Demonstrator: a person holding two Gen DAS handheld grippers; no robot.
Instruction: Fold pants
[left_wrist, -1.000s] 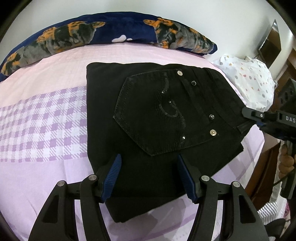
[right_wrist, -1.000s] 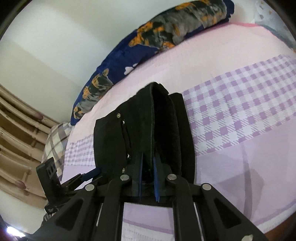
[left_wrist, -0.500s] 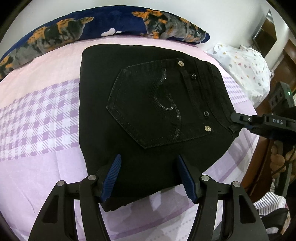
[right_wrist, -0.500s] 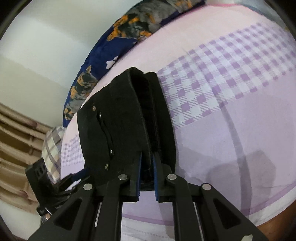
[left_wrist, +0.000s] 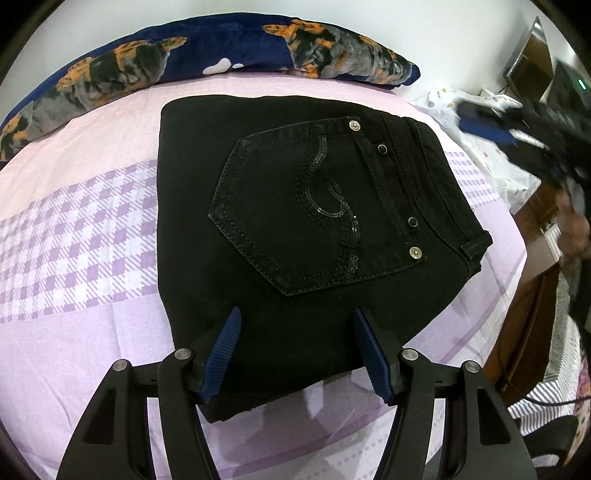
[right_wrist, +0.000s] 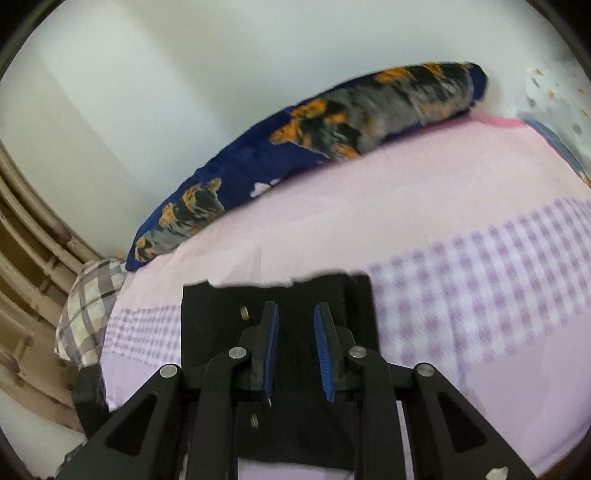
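Note:
The black pants (left_wrist: 295, 229) lie folded into a compact rectangle on the pink and purple bed sheet (left_wrist: 74, 236), back pocket with sequin swirl facing up. My left gripper (left_wrist: 295, 347) is open, its blue pads straddling the near edge of the pants without pinching them. In the right wrist view the pants (right_wrist: 295, 295) lie flat below my right gripper (right_wrist: 295, 332), which is open and holds nothing. The right gripper shows as a blur in the left wrist view (left_wrist: 517, 129) at the far right, lifted off the pants.
A navy pillow (left_wrist: 221, 62) with orange and grey print lies along the far edge by the wall. A white dotted cushion (left_wrist: 480, 140) sits at the right. A plaid cushion (right_wrist: 88, 302) and a wooden frame (right_wrist: 26, 258) stand at the left in the right wrist view.
My right gripper has let go of the waistband edge, opened and pulled up and away. The pants have dropped flat on the bed. The left gripper stays open at the near edge.

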